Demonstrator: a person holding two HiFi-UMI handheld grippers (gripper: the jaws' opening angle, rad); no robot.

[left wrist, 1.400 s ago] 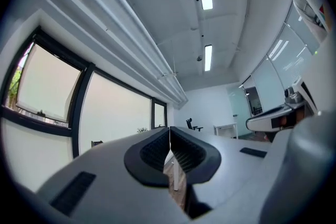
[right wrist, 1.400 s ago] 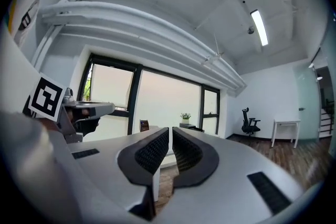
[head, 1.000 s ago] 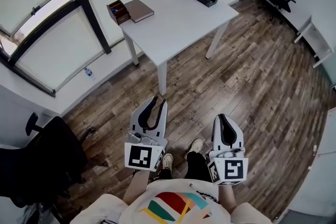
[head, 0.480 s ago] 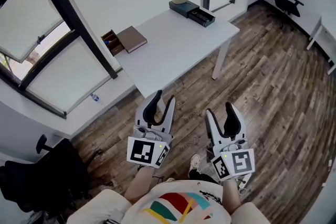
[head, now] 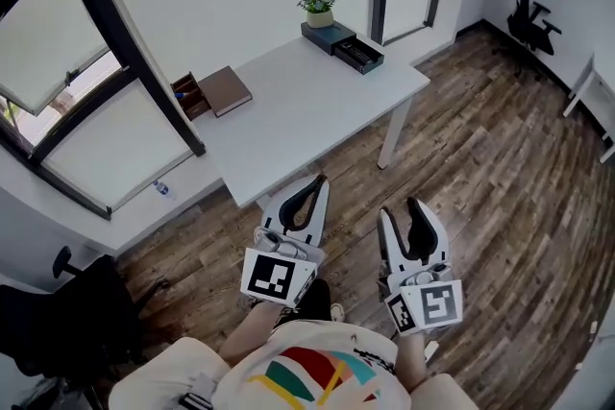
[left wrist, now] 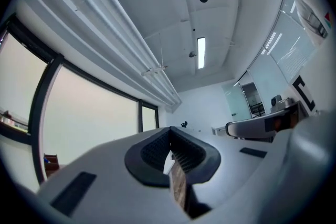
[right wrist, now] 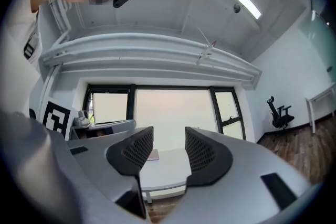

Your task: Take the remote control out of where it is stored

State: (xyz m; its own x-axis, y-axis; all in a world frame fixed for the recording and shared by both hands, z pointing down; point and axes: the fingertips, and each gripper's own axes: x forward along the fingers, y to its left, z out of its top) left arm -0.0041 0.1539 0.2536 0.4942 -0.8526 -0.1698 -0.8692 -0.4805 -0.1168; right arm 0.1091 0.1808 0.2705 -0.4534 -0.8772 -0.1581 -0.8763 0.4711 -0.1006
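Note:
A dark storage box (head: pixel 344 44) stands at the far right end of the white table (head: pixel 307 106), its drawer pulled open with something dark inside; I cannot make out a remote control. Both grippers hang over the wooden floor short of the table's near edge. My left gripper (head: pixel 313 183) (left wrist: pixel 170 140) has just closed: its pads meet with nothing between them. My right gripper (head: pixel 405 209) (right wrist: pixel 168 147) is open and empty, its jaws having narrowed slightly. Between them the right gripper view shows the table (right wrist: pixel 167 169).
A potted plant (head: pixel 318 5) stands behind the box. A brown notebook (head: pixel 225 90) and a small wooden box (head: pixel 187 95) lie at the table's left end. Black office chairs stand at far right (head: pixel 533 19) and lower left (head: pixel 53 322). A bottle (head: pixel 161 190) rests on the window ledge.
The person has walked towards the table, which now lies nearer to both grippers. The left jaws opened and then shut. The right jaws, shut a second ago, now stand open.

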